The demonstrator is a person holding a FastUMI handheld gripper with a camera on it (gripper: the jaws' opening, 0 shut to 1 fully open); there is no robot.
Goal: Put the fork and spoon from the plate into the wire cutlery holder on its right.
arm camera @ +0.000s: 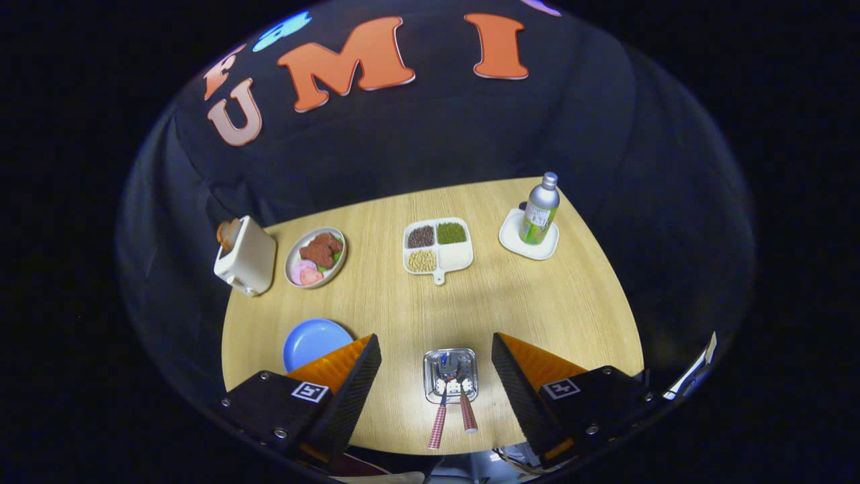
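Observation:
A small square shiny metal plate [431, 361] sits on the wooden table [557, 316] near its front edge. The fork and spoon lie in it side by side, heads in the plate. Their red-checked handles [438, 427] [468, 413] stick out toward me over the rim. I cannot tell which is the fork. My gripper [435, 338] hovers above, open wide, with nothing held. The plate lies between the two fingers and slightly nearer to me than their tips. A few thin wires [514, 460] peek out under the right finger; whether they are the cutlery holder is unclear.
A blue plate [310, 338] lies partly behind the left finger. Further back are a white toaster [246, 261] with toast, a plate of food [316, 257], a divided tray of beans [438, 247], and a metal bottle [540, 208] on a white coaster [514, 245].

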